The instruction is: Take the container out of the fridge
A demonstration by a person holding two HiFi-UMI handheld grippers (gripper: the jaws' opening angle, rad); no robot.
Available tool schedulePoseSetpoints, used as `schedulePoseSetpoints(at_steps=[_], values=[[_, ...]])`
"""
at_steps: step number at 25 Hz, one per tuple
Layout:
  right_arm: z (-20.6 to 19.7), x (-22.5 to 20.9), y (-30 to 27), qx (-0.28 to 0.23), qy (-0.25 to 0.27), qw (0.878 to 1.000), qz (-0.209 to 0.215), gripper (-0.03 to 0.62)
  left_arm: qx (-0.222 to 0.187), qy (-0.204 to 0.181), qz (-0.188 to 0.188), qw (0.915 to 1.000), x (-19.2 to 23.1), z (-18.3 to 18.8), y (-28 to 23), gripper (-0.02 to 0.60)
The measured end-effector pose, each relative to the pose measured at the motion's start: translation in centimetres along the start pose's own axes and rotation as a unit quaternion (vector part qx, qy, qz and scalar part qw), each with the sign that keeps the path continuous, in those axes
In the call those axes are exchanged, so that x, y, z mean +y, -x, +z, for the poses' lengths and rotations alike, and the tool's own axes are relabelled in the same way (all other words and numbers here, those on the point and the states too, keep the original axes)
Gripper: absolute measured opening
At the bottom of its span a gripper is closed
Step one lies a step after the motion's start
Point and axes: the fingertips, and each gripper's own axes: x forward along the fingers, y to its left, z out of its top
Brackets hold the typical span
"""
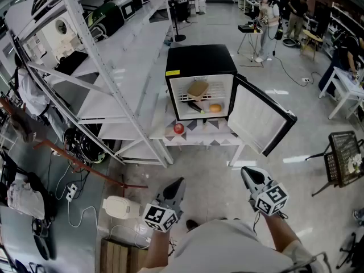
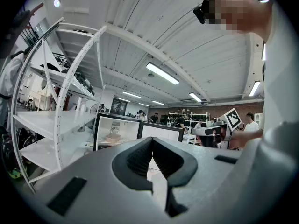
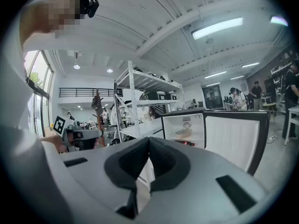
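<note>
A small black fridge stands on a low white table with its door swung open to the right. On its upper shelf lies a tan container, also seen as the container and the container. Below it sit an orange and a dark item. My left gripper and right gripper hover side by side well short of the fridge. Both point towards it, shut and holding nothing. The left gripper and right gripper show their pads touching.
White metal shelving runs along the left of the fridge. A red object sits on the table's front left. A black wire basket stands at the right. Cables and a white appliance lie on the floor at the left. People stand far behind.
</note>
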Motion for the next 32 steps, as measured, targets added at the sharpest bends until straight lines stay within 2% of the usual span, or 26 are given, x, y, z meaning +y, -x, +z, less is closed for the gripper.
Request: schedulePoseSetpoints(at_steps=[16,25,32], values=[[0.6,1.4,-1.6,-0.004,0.014,1.000,-0.013,0.006,0.000,0.004,-0.003,1.0000,1.9,0.0,1.1,0.005],[-0.2,4.2,-3.6,-0.002,0.016,1.000,-0.023,0.006,0.008,0.009,-0.011,0.9999,4.5,-0.5,3.4,0.004],[-0.3,6.4,-4.6,-0.001,0.020,0.999,-0.047,0.006,0.011,0.007,-0.028,0.9995,6.7,-0.7,5.0,0.005]])
